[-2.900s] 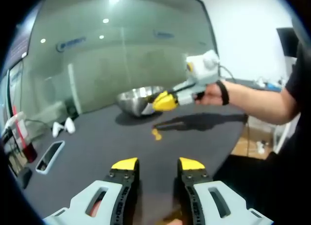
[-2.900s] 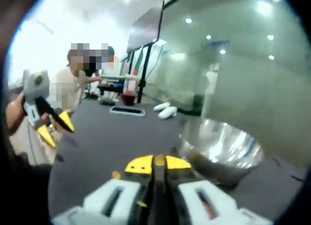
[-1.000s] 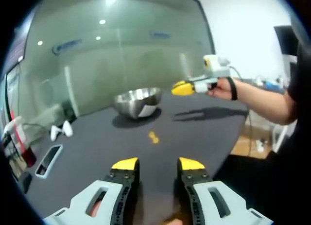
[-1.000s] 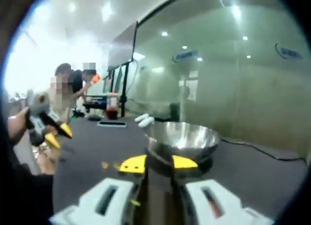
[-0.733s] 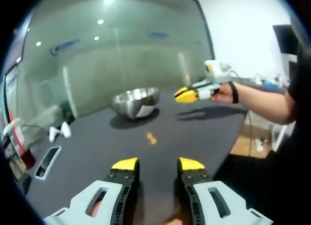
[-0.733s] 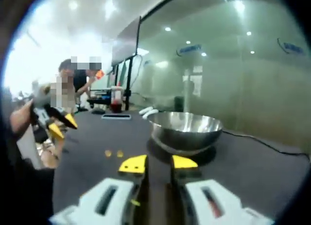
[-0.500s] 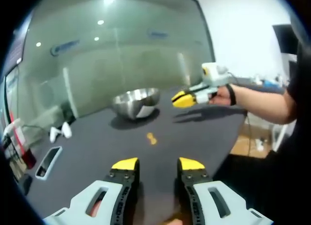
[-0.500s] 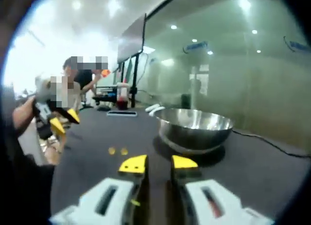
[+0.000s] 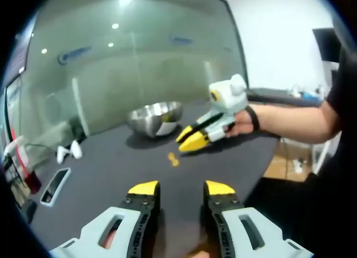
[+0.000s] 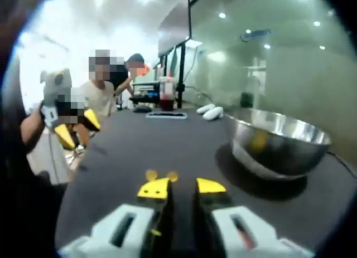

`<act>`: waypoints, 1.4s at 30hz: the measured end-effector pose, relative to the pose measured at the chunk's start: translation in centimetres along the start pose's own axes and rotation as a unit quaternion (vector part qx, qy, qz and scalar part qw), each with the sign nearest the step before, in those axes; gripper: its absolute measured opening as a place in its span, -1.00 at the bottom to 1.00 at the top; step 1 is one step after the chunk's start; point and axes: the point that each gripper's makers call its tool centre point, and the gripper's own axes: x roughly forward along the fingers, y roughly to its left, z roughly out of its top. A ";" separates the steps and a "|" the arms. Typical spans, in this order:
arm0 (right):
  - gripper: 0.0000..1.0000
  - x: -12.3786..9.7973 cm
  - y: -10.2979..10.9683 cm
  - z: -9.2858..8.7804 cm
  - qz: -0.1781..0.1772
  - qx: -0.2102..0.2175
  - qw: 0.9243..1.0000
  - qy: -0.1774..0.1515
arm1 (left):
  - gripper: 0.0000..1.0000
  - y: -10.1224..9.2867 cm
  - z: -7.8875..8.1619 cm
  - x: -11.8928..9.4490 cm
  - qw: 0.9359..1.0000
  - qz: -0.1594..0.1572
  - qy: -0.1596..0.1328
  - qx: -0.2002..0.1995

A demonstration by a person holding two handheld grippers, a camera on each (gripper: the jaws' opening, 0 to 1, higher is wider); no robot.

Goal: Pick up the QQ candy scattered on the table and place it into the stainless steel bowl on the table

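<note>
So the right gripper (image 10: 182, 186) is angled down at the two candies (image 10: 160, 175) with its jaws a narrow gap apart and nothing between them. In the right gripper view the yellow tips sit just short of the pair, which lie touching or nearly touching each other on the dark table (image 10: 122, 152). From the left gripper view you can see the same gripper (image 9: 192, 140) angled down toward the candies (image 9: 173, 159), tips close above and beside them but not on them yet.

The bowl (image 10: 279, 144) is near, further toward the glass-wall edge of the table, and there's something yellow-orange inside it (image 10: 257, 140), probably candy already dropped in, though it could be a reflection.

The left gripper (image 9: 181, 188) just hangs back over the near edge of the table, jaws partly open and empty.

My take on doing this step well: pick ONE candy, not both. They're small and low, so the tips need to come right down to the tabletop and straddle a single piece, otherwise it'll probably squirt out sideways or knock its neighbour away. The gap looks about right for one piece. Close gently, lift straight up, then carry it over the bowl's rim before letting go.
</note>
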 end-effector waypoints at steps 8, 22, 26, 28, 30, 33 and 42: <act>-0.68 1.9 0.9 -0.4 0.022 -0.002 1.000 0.018 | -0.34 0.4 -0.4 -0.2 1.000 0.006 0.002 -0.007; -0.81 1.8 1.1 -0.4 0.024 -0.016 0.999 0.026 | -0.34 0.5 -0.5 -0.2 1.000 0.005 0.001 -0.009; -0.81 1.2 0.9 0.6 0.015 -0.016 1.000 0.010 | -0.34 0.6 -0.5 -0.4 1.000 0.007 0.000 -0.009; -0.81 0.6 0.5 1.4 0.003 -0.021 1.000 0.001 | -0.34 0.7 -0.5 -0.4 1.000 0.008 0.000 -0.010; -0.81 0.0 -0.4 2.6 -0.020 -0.026 0.999 -0.018 | -0.34 0.7 -0.6 -0.4 1.000 0.008 0.000 -0.010; -0.81 -1.0 -1.8 4.6 -0.057 -0.032 0.997 -0.046 | -0.34 0.6 -0.6 -0.3 1.000 0.007 0.001 -0.010; -0.82 -5.3 -11.3 8.6 -0.234 0.021 0.964 -0.122 | -0.34 0.3 -0.4 -0.1 1.000 0.002 -0.001 -0.008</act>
